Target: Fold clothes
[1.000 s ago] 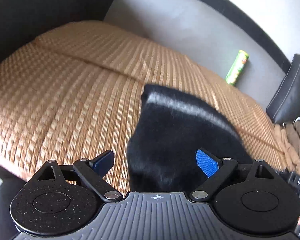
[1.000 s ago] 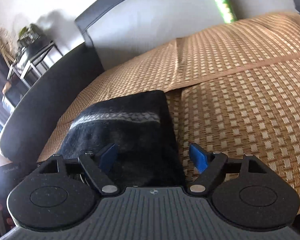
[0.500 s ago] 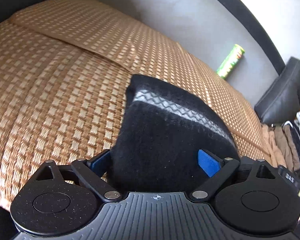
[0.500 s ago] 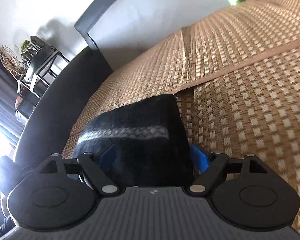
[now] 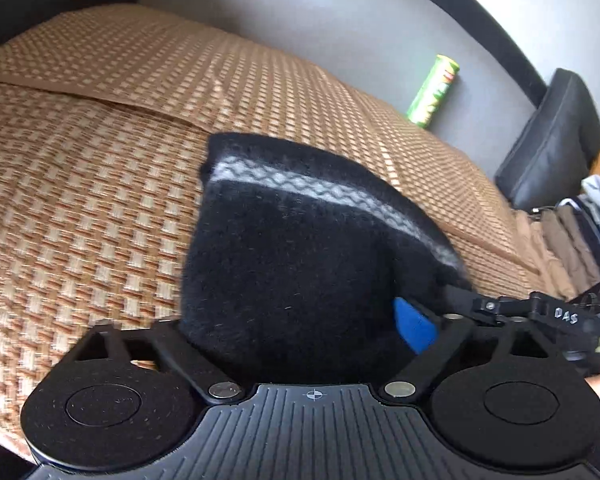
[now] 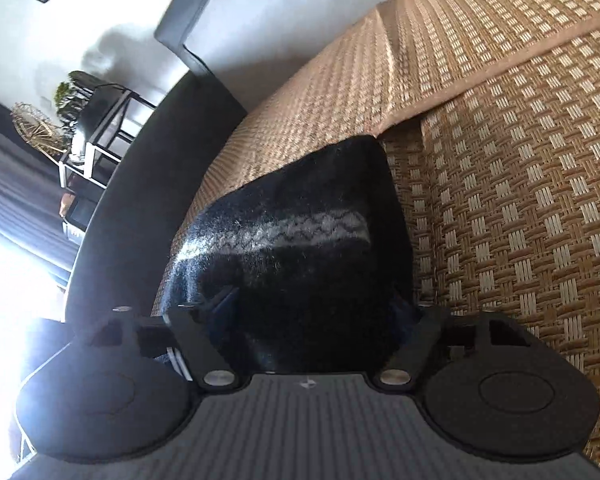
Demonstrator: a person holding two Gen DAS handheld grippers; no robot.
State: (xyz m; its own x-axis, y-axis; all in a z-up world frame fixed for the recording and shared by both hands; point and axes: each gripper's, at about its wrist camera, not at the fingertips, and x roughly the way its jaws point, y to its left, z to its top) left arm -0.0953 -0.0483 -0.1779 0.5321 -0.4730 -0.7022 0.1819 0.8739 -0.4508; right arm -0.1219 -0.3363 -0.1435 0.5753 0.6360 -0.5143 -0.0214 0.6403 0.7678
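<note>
Closing on the folded black sweater (image 5: 300,280), your left gripper (image 5: 292,332) and right gripper (image 6: 312,312) each have it between their jaws, pinching it; it lies on the woven sofa mat (image 5: 80,200), well short of the green can (image 5: 434,92).

We see a black garment (image 5: 296,276) with a grey zigzag stripe, a tan checked woven mat (image 5: 84,208), and a green can (image 5: 434,92).

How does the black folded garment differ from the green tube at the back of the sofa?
The black garment is soft and fuzzy with a grey zigzag stripe; the green tube is a rigid, bright cylinder. The garment is folded flat and close to the camera; the tube is propped far back against the grey backrest. Both rest on the woven mat.
</note>
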